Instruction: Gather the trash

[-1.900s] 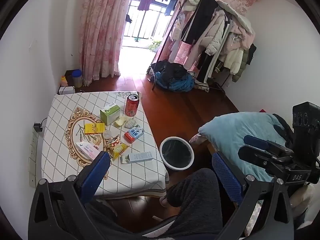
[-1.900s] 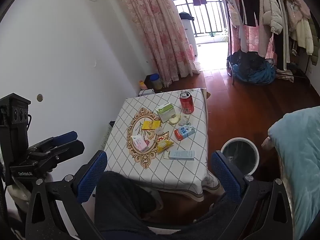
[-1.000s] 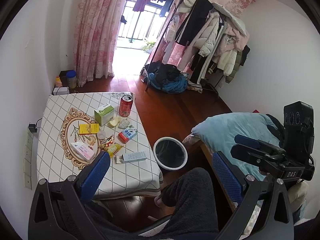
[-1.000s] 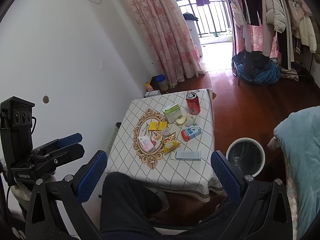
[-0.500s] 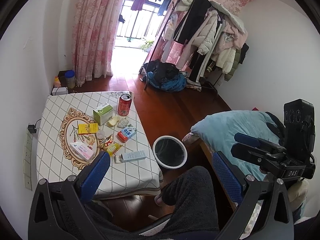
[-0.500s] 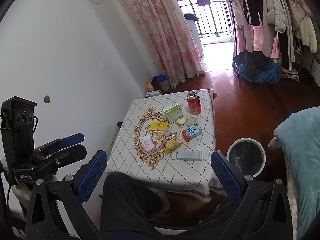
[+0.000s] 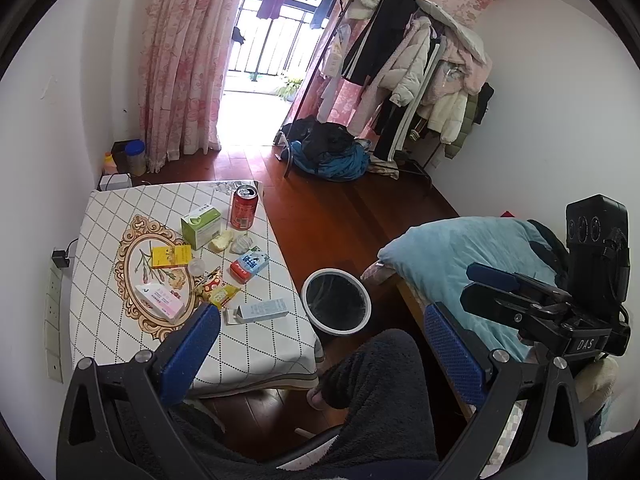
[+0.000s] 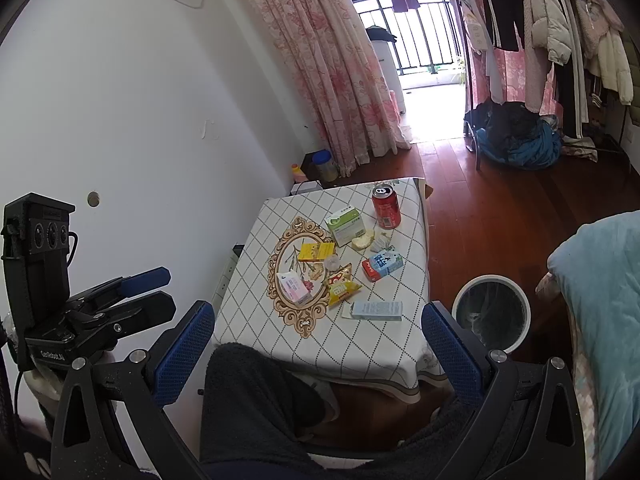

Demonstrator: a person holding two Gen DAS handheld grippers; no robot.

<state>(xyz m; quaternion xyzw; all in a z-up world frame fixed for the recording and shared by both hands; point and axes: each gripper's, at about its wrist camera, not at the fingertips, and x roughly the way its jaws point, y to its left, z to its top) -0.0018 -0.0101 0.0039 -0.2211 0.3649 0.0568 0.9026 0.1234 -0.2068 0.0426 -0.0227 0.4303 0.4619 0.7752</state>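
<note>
A small table point(image 7: 120, 208) point(image 8: 400, 344) with a checked cloth holds trash: a red can point(image 7: 244, 207) point(image 8: 386, 205), a green box point(image 7: 201, 227) point(image 8: 345, 226), a yellow box point(image 7: 171, 256), a pink box point(image 7: 161, 298), a red-blue carton point(image 7: 248, 265) point(image 8: 382, 265), a pale blue box point(image 7: 262, 310) point(image 8: 376, 310) and snack wrappers point(image 7: 216, 288). A white bin point(image 7: 336, 303) point(image 8: 493, 317) stands on the floor right of the table. My left gripper point(image 7: 320, 348) and right gripper point(image 8: 318, 342) are both open and empty, held well back above my lap.
A bed with a blue blanket point(image 7: 460, 256) is at the right. A clothes rack point(image 7: 420, 80) and a pile of clothes point(image 7: 328, 152) stand across the wooden floor. Pink curtains point(image 7: 188, 60) frame the balcony door. The wall is left of the table.
Both views have shifted slightly; the table and bin have drifted a little in the frames. Both grippers stay open and empty.
</note>
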